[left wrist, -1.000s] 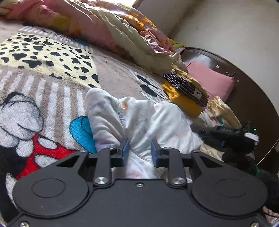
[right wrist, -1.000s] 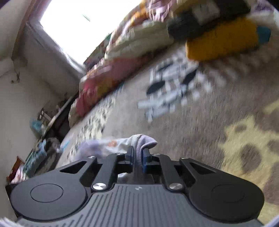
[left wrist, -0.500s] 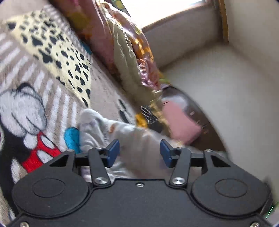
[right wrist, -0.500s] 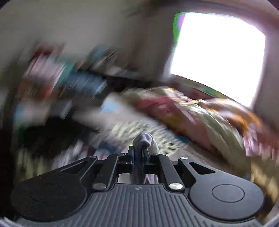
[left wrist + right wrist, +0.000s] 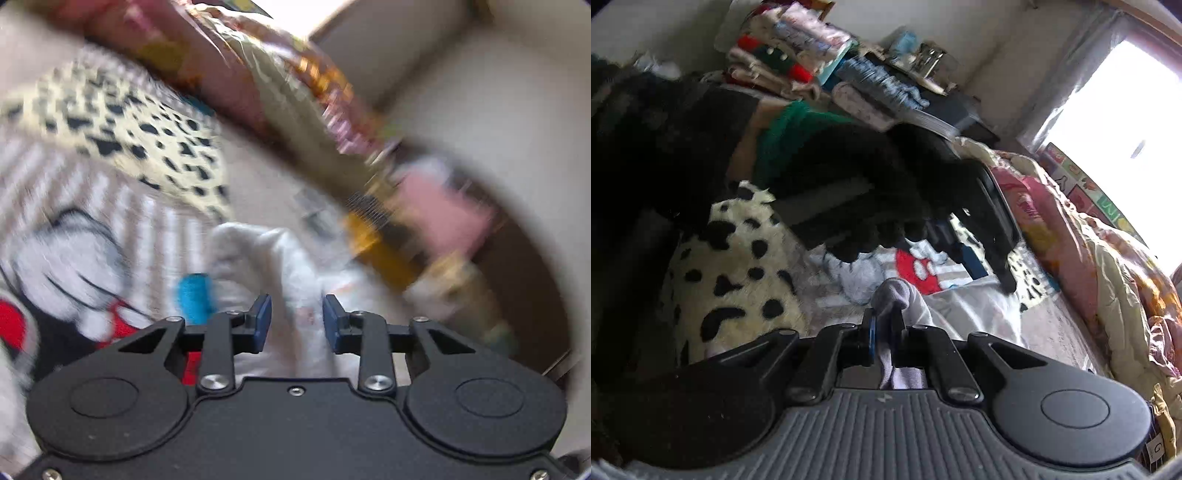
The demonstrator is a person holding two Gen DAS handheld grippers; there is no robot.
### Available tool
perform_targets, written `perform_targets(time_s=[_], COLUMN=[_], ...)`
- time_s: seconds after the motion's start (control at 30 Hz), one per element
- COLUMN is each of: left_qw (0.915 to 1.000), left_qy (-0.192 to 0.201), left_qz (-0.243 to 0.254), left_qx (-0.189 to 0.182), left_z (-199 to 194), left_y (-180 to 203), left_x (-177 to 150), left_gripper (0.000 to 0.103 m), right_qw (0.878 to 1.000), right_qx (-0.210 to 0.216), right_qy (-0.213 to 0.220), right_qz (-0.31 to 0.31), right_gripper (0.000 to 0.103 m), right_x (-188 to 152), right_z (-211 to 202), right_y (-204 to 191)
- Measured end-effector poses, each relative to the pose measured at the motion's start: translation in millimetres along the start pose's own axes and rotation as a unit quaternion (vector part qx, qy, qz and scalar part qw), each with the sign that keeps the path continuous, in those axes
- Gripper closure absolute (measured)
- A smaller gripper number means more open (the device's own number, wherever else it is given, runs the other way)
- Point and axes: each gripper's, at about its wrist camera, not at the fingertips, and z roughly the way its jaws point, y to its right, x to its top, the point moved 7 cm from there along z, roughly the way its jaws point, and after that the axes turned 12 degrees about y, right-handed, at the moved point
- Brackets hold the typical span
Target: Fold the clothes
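A bed covered by a plush cartoon-print blanket [image 5: 110, 192] with black-spotted cream patches and grey-white stripes carries everything. A crumpled white garment [image 5: 295, 266] lies on it near the middle. Along the far edge runs a bunched pink and cream quilt [image 5: 258, 81]. Far right sit a blurred stack of yellow and striped folded clothes [image 5: 376, 236] and a pink pillow [image 5: 443, 214].

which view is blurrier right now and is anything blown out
Left wrist view: heavy motion smear over the blanket and garment; only the left gripper is sharp. Right wrist view: mostly crisp, but the window is blown out white.
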Motion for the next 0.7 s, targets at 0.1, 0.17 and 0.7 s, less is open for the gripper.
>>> perform_targets(time_s=[0.1, 0.17, 0.7], left_qw=[0.9994, 0.9982, 0.9905], left_qy=[-0.011, 0.004, 0.043], left_qz=[0.033, 0.058, 0.126], left_qx=[0.009, 0.015, -0.037], left_z=[-1, -10, 3], left_y=[3, 5, 18], left_x=[-4, 2, 9], left_gripper=[0.073, 0.073, 0.073], right_qw=[0.999, 0.998, 0.974], right_qx=[0.023, 0.035, -0.032], right_qy=[-0.03, -0.05, 0.001], right_qz=[0.001, 0.001, 0.225], right_gripper=[0.094, 0.094, 0.072], right_x=[-21, -32, -29], right_z=[4, 2, 19], right_y=[-8, -16, 70])
